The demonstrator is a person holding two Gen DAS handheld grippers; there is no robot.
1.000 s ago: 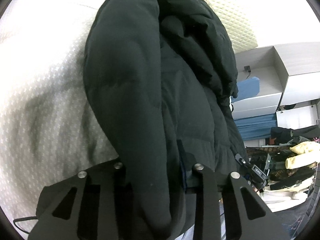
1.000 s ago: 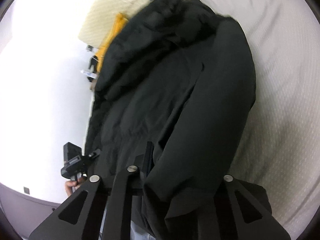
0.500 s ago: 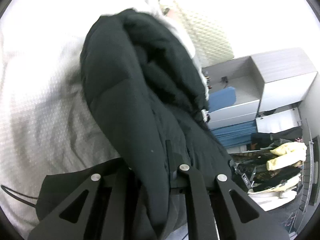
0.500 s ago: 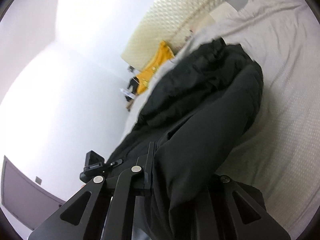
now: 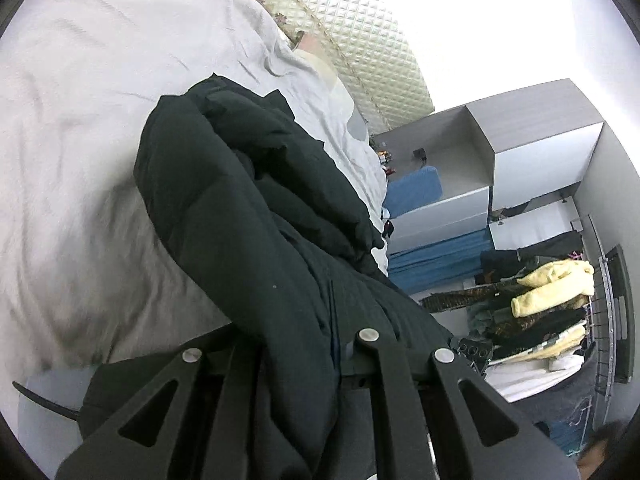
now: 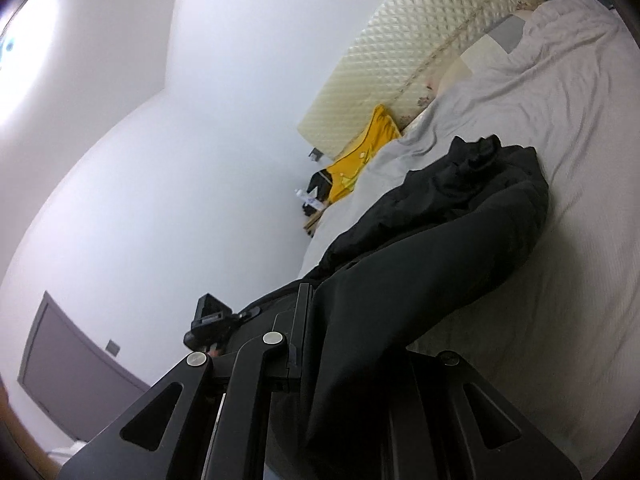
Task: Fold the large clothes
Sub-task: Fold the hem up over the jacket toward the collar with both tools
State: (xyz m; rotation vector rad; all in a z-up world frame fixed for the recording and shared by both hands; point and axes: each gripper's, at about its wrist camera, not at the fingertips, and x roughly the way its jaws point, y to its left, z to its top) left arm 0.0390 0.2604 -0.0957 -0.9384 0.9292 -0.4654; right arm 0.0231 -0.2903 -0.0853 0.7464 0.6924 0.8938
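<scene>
A large black padded jacket (image 5: 248, 216) lies stretched across a bed with a light grey sheet (image 5: 80, 120). My left gripper (image 5: 296, 360) is shut on the jacket's near edge; fabric bunches between its black fingers and hides the tips. In the right wrist view the same jacket (image 6: 440, 240) runs away from me over the sheet (image 6: 560, 160). My right gripper (image 6: 352, 344) is shut on the jacket too, cloth draped over the jaws. The other gripper's body (image 6: 210, 318) shows at the left of that view.
A quilted cream headboard (image 5: 360, 40) stands at the bed's far end. A yellow garment (image 6: 360, 160) lies by the pillow area. Grey cabinets (image 5: 520, 152) and a clothes rack with hanging garments (image 5: 552, 304) stand beside the bed. A white wall (image 6: 160, 160) is on the other side.
Both grippers have pulled back and tilted up with the jacket held. The jacket looks farther and more stretched out, and more of the bed, headboard and room shows.
</scene>
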